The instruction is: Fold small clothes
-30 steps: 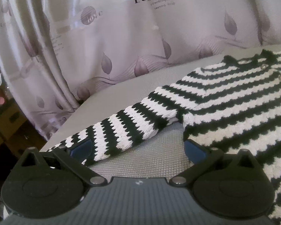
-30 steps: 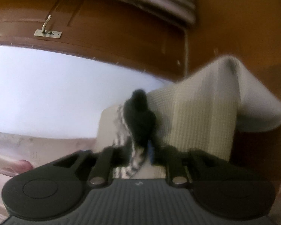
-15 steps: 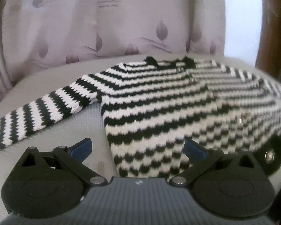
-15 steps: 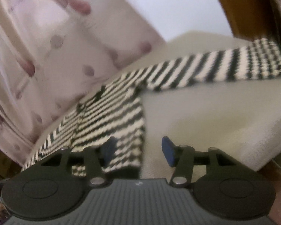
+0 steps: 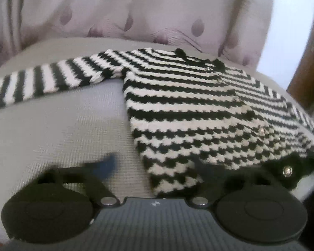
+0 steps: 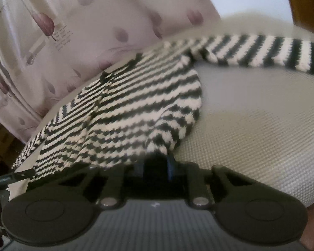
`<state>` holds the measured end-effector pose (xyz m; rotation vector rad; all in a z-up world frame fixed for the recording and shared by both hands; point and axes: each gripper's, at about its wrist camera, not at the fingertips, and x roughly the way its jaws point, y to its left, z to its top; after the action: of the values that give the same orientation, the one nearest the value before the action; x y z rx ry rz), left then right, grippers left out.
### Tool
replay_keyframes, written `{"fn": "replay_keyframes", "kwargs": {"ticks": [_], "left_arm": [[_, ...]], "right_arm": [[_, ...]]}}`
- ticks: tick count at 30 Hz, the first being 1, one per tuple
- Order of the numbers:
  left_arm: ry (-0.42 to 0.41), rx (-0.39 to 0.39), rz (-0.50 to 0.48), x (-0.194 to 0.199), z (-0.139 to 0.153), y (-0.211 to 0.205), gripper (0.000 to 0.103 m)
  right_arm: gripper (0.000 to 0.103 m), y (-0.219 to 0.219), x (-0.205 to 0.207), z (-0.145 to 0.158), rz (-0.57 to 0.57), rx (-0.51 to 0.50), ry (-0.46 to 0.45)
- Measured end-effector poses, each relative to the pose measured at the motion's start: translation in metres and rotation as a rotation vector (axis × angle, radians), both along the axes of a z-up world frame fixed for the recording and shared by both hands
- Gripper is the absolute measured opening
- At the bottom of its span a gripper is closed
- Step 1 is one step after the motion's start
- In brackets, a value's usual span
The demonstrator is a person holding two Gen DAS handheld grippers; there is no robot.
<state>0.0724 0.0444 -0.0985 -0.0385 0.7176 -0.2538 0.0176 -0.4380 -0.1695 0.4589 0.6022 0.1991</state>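
Observation:
A small black-and-white striped knit cardigan (image 5: 194, 113) lies flat on a grey cushion (image 5: 69, 129), sleeves spread out to both sides. My left gripper (image 5: 157, 167) is open at the cardigan's bottom left corner, with the hem between its blurred fingers (image 5: 106, 165). My right gripper (image 6: 157, 165) is shut on the cardigan's bottom right hem corner (image 6: 159, 144). The cardigan also shows in the right wrist view (image 6: 123, 113), its right sleeve (image 6: 261, 50) stretched out.
A pale curtain with purple leaf prints (image 5: 136, 14) hangs behind the cushion. Brown wooden furniture (image 5: 309, 67) stands at the right. The cushion's front edge (image 6: 303, 188) drops off close to my grippers.
The right gripper came down to the hem's right corner and shut on it. The left gripper swung right from the sleeve to the hem's left corner, and its fingers are closing.

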Motion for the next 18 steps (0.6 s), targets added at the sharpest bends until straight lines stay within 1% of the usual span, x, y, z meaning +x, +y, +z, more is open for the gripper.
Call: {"fn": "replay_keyframes", "kwargs": {"ticks": [1,2,3,4,6,8,9,10,11,12,14,15,16,17,18], "left_arm": [[0.008,-0.007,0.003,0.001,0.001,0.0,0.007],[0.021,-0.054,0.016,0.002,0.003,0.004,0.007],[0.024,-0.079,0.039,0.003,0.006,0.009,0.007],[0.022,-0.09,0.052,0.002,0.009,0.014,0.007],[0.025,-0.135,0.07,-0.001,0.017,0.028,0.007],[0.026,-0.15,0.078,-0.005,0.026,0.038,0.007],[0.03,-0.142,0.08,-0.006,0.028,0.042,0.005],[0.037,-0.129,0.088,-0.008,0.028,0.044,0.0],[0.049,-0.119,0.093,-0.009,0.027,0.047,0.0],[0.06,-0.109,0.085,-0.009,0.023,0.049,0.0],[0.061,-0.055,0.104,-0.009,0.012,0.051,0.0],[0.07,-0.049,0.112,-0.008,0.006,0.053,0.0],[0.063,-0.059,0.118,-0.009,0.005,0.056,0.0],[0.039,-0.052,0.128,-0.012,0.007,0.058,0.0],[-0.003,-0.023,0.141,-0.016,0.013,0.058,0.002]], "right_arm": [[0.017,-0.002,-0.002,0.001,-0.004,0.013,0.0],[0.016,-0.004,-0.004,0.002,-0.012,0.039,-0.002],[0.016,-0.008,-0.009,0.005,-0.026,0.069,-0.014],[0.016,-0.011,-0.015,0.009,-0.037,0.091,-0.029],[0.015,-0.018,-0.029,0.019,-0.048,0.158,-0.06],[0.015,-0.021,-0.042,0.025,-0.048,0.194,-0.072],[0.015,-0.022,-0.046,0.026,-0.043,0.21,-0.062],[0.015,-0.022,-0.049,0.025,-0.039,0.227,-0.048],[0.015,-0.022,-0.052,0.02,-0.038,0.231,-0.029],[0.015,-0.019,-0.053,0.015,-0.039,0.209,-0.007],[0.015,-0.016,-0.052,0.004,-0.054,0.152,0.031],[0.015,-0.017,-0.049,-0.004,-0.058,0.144,0.052],[0.015,-0.016,-0.048,-0.006,-0.052,0.142,0.042],[0.018,-0.015,-0.048,-0.004,-0.053,0.129,0.032],[0.024,-0.014,-0.049,0.0,-0.05,0.125,0.028]]}}
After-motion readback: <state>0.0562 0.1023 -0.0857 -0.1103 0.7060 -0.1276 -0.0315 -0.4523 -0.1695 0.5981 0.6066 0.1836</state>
